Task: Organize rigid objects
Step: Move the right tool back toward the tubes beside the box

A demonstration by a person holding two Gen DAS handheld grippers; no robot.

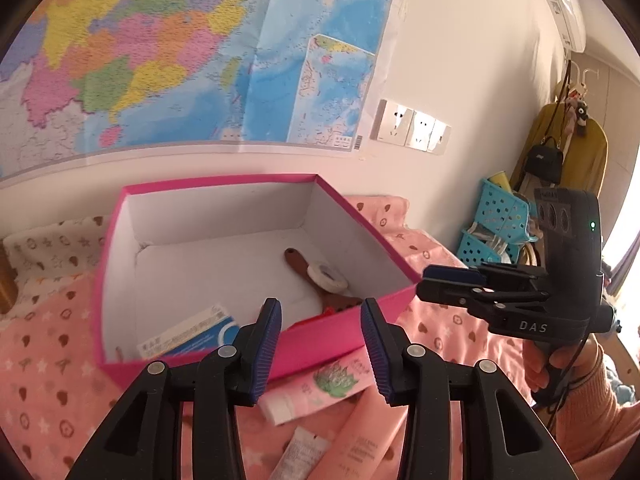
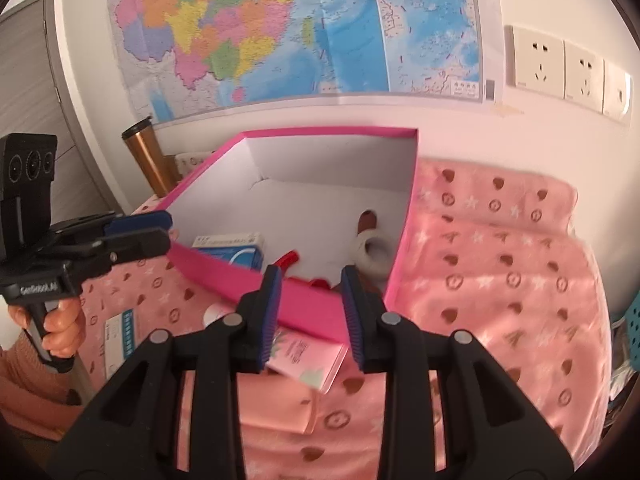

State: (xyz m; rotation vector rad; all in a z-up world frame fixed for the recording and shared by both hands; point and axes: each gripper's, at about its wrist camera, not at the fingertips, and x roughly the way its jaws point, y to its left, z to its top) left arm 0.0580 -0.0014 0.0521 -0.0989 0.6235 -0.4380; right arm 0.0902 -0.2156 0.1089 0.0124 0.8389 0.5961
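A pink box with a white inside stands on the pink cloth; it also shows in the right wrist view. Inside lie a brown wooden brush, a white tape roll, a blue-white carton and a red item. In front of the box lie a pink tube with a green flower, a peach tube and a small white tube. My left gripper is open and empty above the box's near wall. My right gripper is open and empty over the same wall.
A copper flask stands left of the box by the wall. Blue perforated baskets sit at the right. A blue-white carton lies at the left edge of the cloth. A map and sockets are on the wall.
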